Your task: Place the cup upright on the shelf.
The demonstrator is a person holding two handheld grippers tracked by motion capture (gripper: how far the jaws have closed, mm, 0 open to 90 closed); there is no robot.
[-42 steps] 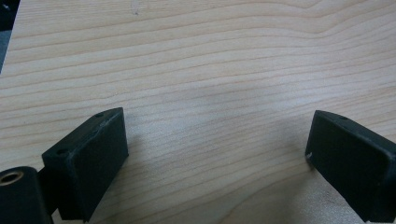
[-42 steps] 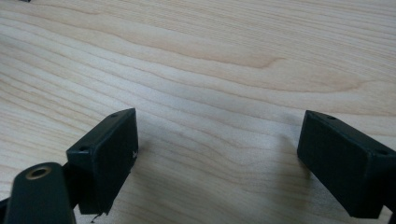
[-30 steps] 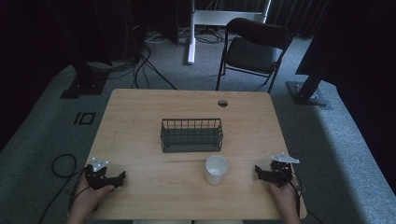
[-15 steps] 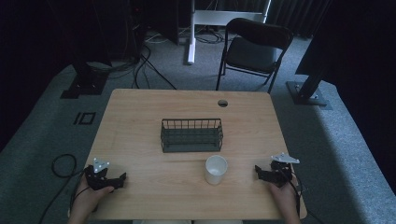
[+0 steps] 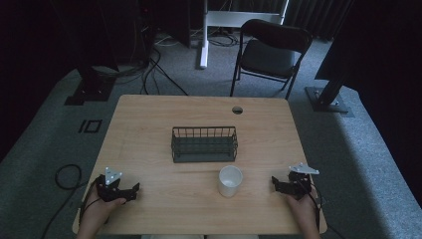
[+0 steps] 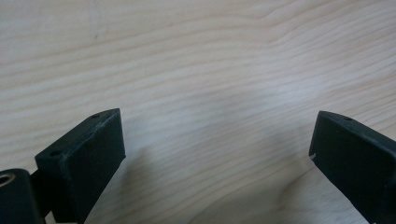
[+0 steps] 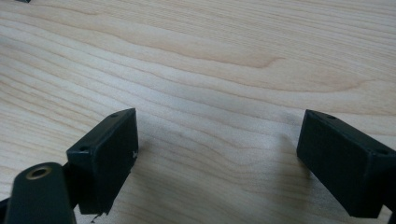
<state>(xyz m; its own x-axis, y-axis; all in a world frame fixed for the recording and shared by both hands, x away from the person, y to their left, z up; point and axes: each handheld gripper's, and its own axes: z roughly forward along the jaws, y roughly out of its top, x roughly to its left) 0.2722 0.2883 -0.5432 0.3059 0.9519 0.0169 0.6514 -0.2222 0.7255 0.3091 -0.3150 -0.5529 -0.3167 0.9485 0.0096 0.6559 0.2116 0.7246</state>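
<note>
White cup (image 5: 230,180), unmarked, near wire basket (image 5: 204,144).

The high view's bottom edge cuts off both forearms; cup (image 5: 230,180) contents unclear.

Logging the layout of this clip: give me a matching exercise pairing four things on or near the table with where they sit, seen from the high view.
Things:
1. white cup
2. wire basket
3. left gripper
4. folding chair

Places:
A. on the floor beyond the table's far edge
B. middle of the table
C. near the table's front left corner, jaws open
D. just in front of the basket, toward the person

Pairs: 1-D, 2-B, 3-C, 4-A
</note>
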